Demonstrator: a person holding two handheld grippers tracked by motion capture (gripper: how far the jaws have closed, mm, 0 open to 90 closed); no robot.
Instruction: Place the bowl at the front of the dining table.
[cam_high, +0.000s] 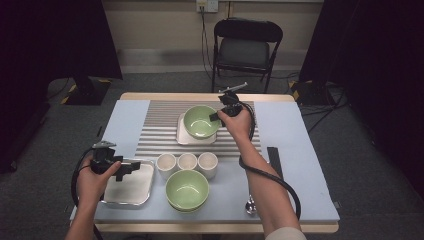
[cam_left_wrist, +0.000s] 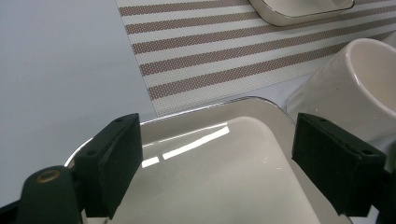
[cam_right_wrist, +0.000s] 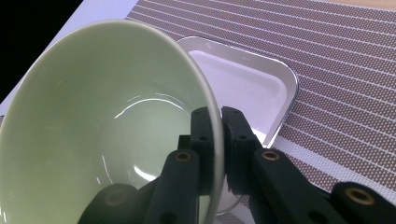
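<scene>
My right gripper (cam_high: 218, 116) is shut on the right rim of a pale green bowl (cam_high: 200, 121). The bowl is tilted over a small white square tray (cam_high: 181, 136) on the striped placemat. In the right gripper view the jaws (cam_right_wrist: 217, 116) pinch the bowl's (cam_right_wrist: 93, 116) thin rim, one pad inside and one outside, with the tray (cam_right_wrist: 247, 88) below. My left gripper (cam_high: 125, 167) stands open over the metal tray (cam_high: 127, 190) at the front left. In the left gripper view nothing is between its jaws (cam_left_wrist: 215, 144) above that tray (cam_left_wrist: 210, 186).
Three cream cups (cam_high: 187, 161) stand in a row in front of the striped placemat (cam_high: 155, 130); one cup (cam_left_wrist: 355, 84) is close to the left gripper. A second green bowl (cam_high: 187, 189) sits near the front edge. A spoon (cam_high: 248, 206) and a black strip (cam_high: 273, 160) lie at the right.
</scene>
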